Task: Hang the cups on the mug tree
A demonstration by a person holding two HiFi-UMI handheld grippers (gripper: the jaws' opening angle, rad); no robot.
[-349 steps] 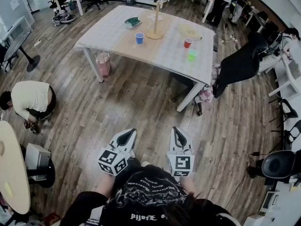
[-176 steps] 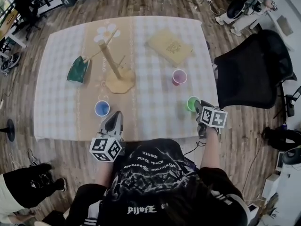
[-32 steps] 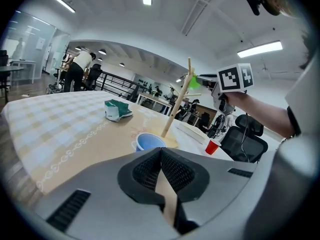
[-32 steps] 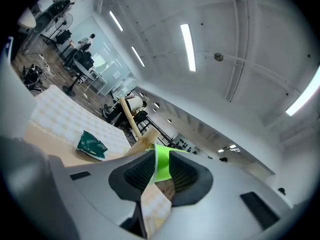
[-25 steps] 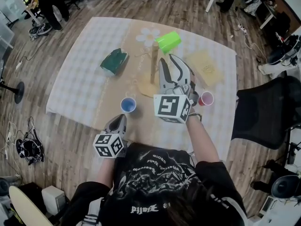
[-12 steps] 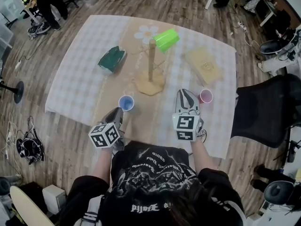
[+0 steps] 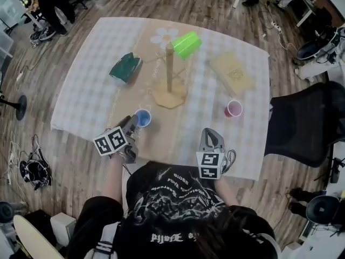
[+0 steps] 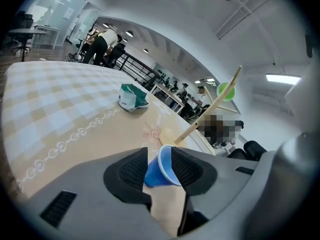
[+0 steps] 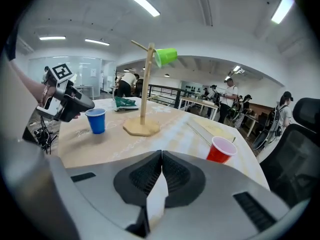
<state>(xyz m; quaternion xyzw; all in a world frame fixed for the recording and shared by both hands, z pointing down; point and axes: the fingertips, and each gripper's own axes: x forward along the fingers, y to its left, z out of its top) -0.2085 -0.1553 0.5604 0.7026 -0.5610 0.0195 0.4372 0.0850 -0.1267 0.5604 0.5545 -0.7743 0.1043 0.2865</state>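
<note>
Well in front of the mug tree (image 7: 169, 72), the right claw (image 7: 211, 135) has just shut, empty. The left claw (image 7: 131, 124) has just opened wide, with the blue cup (image 7: 143, 117) at its tips. The red cup (image 7: 233, 108) stands right of the tree, and the green cup (image 7: 186, 44) hangs near its top

We see bright, even light from ceiling strip lamps (image 9: 137, 0), leaving only faint, soft shadows on the table (image 7: 81, 90). Every view bulges like a fisheye, and both gripper views fade to black at their corners.
</note>
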